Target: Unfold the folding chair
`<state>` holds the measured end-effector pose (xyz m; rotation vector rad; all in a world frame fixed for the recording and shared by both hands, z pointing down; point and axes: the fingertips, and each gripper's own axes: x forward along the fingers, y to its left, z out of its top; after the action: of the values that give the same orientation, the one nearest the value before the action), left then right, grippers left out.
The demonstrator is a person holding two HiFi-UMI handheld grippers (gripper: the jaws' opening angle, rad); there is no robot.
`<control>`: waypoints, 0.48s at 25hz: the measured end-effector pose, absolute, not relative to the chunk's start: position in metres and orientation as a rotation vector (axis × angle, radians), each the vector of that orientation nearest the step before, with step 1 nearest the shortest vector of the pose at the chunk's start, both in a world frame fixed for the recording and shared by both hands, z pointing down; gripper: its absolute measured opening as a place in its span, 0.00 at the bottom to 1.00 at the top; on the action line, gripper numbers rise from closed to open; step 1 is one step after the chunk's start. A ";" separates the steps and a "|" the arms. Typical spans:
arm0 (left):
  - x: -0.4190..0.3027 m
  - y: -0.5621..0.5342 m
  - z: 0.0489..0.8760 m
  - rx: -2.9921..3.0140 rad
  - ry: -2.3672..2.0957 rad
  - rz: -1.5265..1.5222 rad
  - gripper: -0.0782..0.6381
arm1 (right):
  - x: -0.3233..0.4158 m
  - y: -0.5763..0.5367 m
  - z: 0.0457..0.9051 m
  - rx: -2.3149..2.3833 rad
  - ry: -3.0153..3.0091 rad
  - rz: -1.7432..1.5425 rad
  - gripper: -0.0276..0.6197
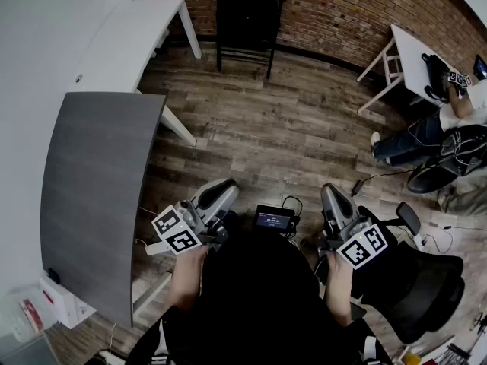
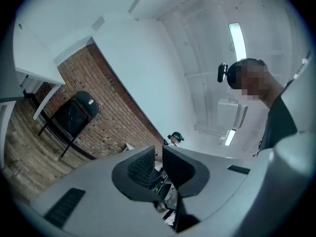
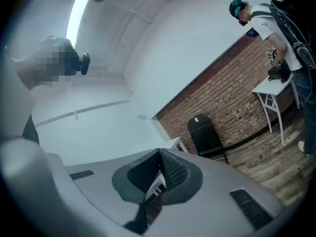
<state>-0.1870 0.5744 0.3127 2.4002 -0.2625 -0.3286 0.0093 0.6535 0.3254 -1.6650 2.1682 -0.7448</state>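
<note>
The folding chair stands folded flat against the brick wall, well apart from you across the wooden floor. Expect a stiff, fairly heavy metal frame whose smooth tubing may slip between pads; grip the backrest top with one gripper and the seat's front edge with the other. Your left gripper has its jaws slightly apart, nothing between them; your right gripper is pressed together, empty. A white table stands just left of the chair; a grey table flanks your left; an office chair sits at your right; a cable crosses the floor right of your path.
</note>
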 end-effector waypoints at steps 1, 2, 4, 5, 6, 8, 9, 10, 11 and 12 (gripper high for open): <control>-0.189 0.572 0.312 2.406 -0.261 -0.330 0.19 | 0.006 0.650 0.325 -1.661 2.173 -0.739 0.07; -0.191 0.569 0.312 2.411 -0.260 -0.330 0.19 | 0.004 0.647 0.324 -1.658 2.178 -0.733 0.07; -0.193 0.565 0.311 2.420 -0.259 -0.332 0.19 | 0.001 0.643 0.322 -1.652 2.187 -0.722 0.07; -0.193 0.563 0.310 2.423 -0.258 -0.333 0.19 | 0.000 0.641 0.322 -1.651 2.191 -0.719 0.07; -0.193 0.563 0.310 2.425 -0.258 -0.334 0.19 | 0.000 0.641 0.321 -1.651 2.194 -0.718 0.07; -0.194 0.563 0.310 2.425 -0.257 -0.336 0.19 | -0.001 0.641 0.321 -1.653 2.199 -0.719 0.07; -0.194 0.563 0.310 2.425 -0.257 -0.338 0.19 | -0.002 0.641 0.320 -1.655 2.201 -0.719 0.07; -0.194 0.563 0.310 2.423 -0.255 -0.339 0.19 | -0.002 0.641 0.320 -1.657 2.201 -0.719 0.07; -0.195 0.563 0.309 2.422 -0.254 -0.340 0.19 | -0.002 0.642 0.320 -1.659 2.201 -0.719 0.07; -0.195 0.564 0.309 2.421 -0.252 -0.340 0.19 | -0.003 0.642 0.319 -1.661 2.201 -0.719 0.07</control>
<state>-0.1948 0.5638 0.3092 2.4205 -0.2519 -0.3404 -0.0028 0.6419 0.3192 -1.6613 2.2006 -0.7192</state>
